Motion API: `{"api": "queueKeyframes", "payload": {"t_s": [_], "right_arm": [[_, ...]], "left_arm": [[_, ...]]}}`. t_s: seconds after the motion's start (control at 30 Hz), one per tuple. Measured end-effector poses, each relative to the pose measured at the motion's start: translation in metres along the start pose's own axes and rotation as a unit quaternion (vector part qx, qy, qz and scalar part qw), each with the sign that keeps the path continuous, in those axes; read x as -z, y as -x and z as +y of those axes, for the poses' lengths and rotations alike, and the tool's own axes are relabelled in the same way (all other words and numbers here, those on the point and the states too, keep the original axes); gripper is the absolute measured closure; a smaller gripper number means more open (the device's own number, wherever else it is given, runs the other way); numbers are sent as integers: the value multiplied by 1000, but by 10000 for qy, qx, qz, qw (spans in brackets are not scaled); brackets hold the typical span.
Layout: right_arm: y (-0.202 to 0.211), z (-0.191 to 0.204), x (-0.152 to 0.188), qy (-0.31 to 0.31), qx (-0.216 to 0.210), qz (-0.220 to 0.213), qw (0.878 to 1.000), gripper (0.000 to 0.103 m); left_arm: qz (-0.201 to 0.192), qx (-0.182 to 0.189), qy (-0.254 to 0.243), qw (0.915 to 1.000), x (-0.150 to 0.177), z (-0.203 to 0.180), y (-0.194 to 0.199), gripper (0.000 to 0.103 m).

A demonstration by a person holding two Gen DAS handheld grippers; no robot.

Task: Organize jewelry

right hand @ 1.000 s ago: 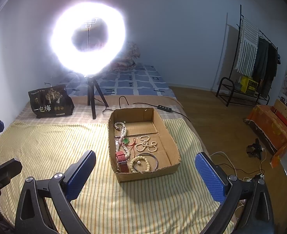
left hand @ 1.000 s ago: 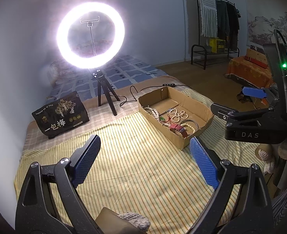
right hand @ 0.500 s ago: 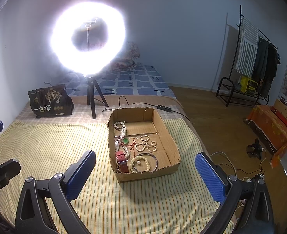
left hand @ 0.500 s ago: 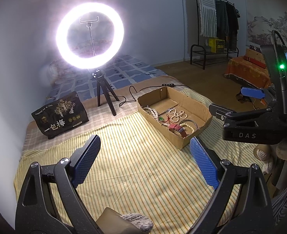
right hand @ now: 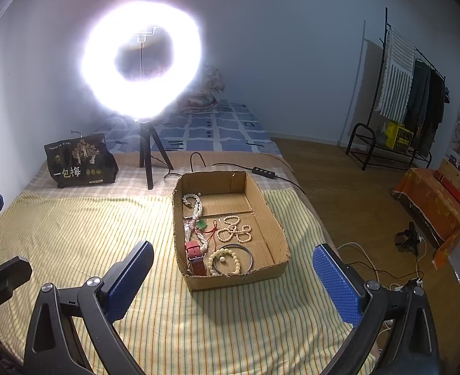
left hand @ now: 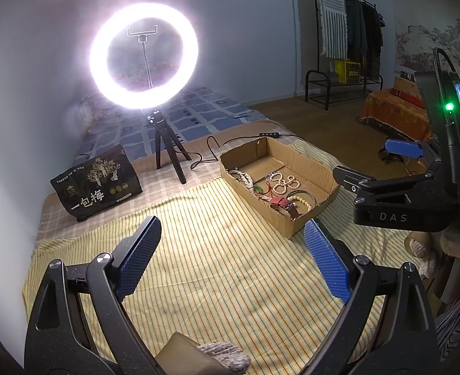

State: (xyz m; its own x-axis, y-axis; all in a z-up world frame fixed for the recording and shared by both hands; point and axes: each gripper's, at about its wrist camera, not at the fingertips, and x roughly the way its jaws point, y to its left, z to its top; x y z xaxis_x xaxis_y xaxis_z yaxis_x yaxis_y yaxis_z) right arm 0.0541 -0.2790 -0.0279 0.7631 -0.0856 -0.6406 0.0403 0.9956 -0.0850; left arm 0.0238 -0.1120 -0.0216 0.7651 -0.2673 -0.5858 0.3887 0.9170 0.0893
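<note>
A shallow cardboard box (right hand: 278, 234) (left hand: 319, 164) lies on a yellow striped cloth (right hand: 73, 234) (left hand: 214, 265) on a bed. In it lie a white pearl necklace (right hand: 195, 209), cream bead bracelets (right hand: 234, 229), a green pendant on a red cord (right hand: 202, 225), a red-strapped watch (right hand: 195, 257) (left hand: 281, 203), a cream bead bracelet (right hand: 223, 261) and a thin metal bangle (right hand: 244, 257). My left gripper (left hand: 230, 256) is open and empty above the cloth, short of the box. My right gripper (right hand: 233, 278) is open and empty just before the box's near wall.
A lit ring light on a black tripod (right hand: 147, 153) (left hand: 167, 153) stands behind the box, its cable (right hand: 261, 172) running right. A black printed bag (right hand: 78, 161) (left hand: 95, 182) sits at back left. The bed edge drops to a wood floor at right, with a clothes rack (right hand: 402, 93).
Almost nothing: the left wrist view has drifted slightly, and both grippers stay open and empty in the same places.
</note>
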Motion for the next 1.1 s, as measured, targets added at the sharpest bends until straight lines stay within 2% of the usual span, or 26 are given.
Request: {"api": "queueKeyframes", "payload": {"t_s": [1.1], "right_arm": [[-5,4,4,98,-34,128,9999,0]], "left_arm": [[30,-45,-4,10000,3,2,-2,8]]}}
